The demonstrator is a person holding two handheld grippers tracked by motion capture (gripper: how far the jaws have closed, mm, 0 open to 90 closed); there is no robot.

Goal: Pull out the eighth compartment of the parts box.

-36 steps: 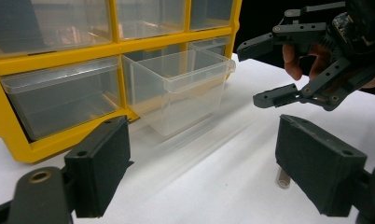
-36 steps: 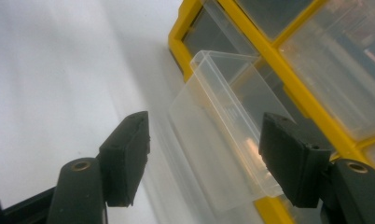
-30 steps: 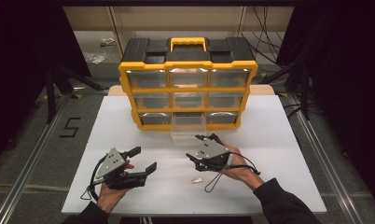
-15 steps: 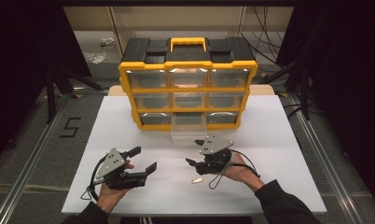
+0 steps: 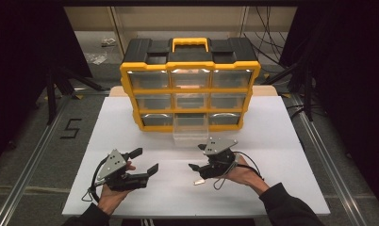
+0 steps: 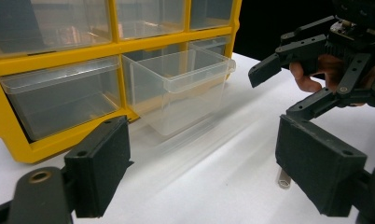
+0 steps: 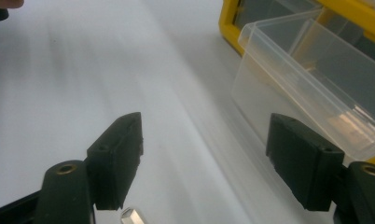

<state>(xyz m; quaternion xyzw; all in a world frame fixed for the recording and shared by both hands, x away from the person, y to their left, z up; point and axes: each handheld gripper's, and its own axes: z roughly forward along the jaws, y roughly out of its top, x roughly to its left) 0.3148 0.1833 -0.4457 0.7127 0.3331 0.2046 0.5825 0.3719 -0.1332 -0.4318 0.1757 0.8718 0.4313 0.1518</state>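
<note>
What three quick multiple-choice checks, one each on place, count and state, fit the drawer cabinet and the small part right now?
1. Where does the small metal part lie?
A. on the white table by the right hand-held gripper
B. inside the pulled-out drawer
C. on top of the cabinet

2. How many drawer fronts does the yellow cabinet show?
A. four
B. six
C. nine

3. How is the bottom middle drawer?
A. shut flush
B. pulled out
C. lifted off the table

Answers:
1 A, it lies on the table just below the right hand-held gripper.
2 C, three rows of three.
3 B, the clear drawer juts out from the cabinet's front.
</note>
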